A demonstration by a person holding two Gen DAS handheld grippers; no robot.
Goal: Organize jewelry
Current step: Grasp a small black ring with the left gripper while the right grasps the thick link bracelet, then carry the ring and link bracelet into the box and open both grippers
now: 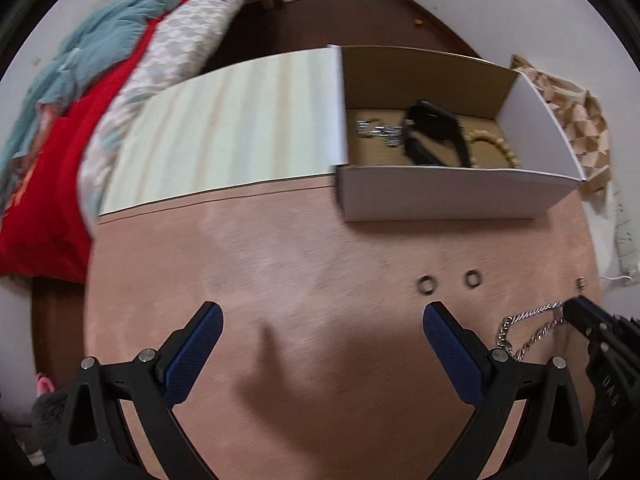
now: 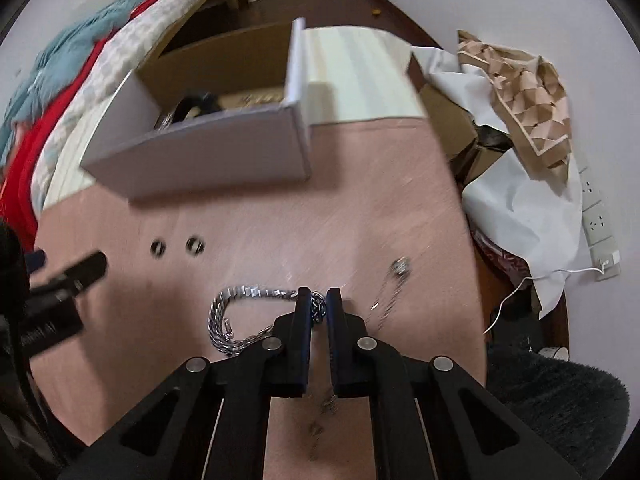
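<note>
Gripping the silver chain (image 2: 240, 296) near one end, right claw (image 2: 319, 306) is clamped on its links, the rest trailing on the bench (image 2: 360, 200); judged ready for transfer. Left claw (image 1: 322, 320) hovers spread wide, empty. Open box (image 1: 448, 196) behind already holds jewelry. Two rings (image 1: 426, 284) lie loose between box and claws.

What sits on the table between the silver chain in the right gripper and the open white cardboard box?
Two small dark metal rings lie left of that line; otherwise bare pinkish tabletop separates silver chain and box, per the right wrist view.
</note>
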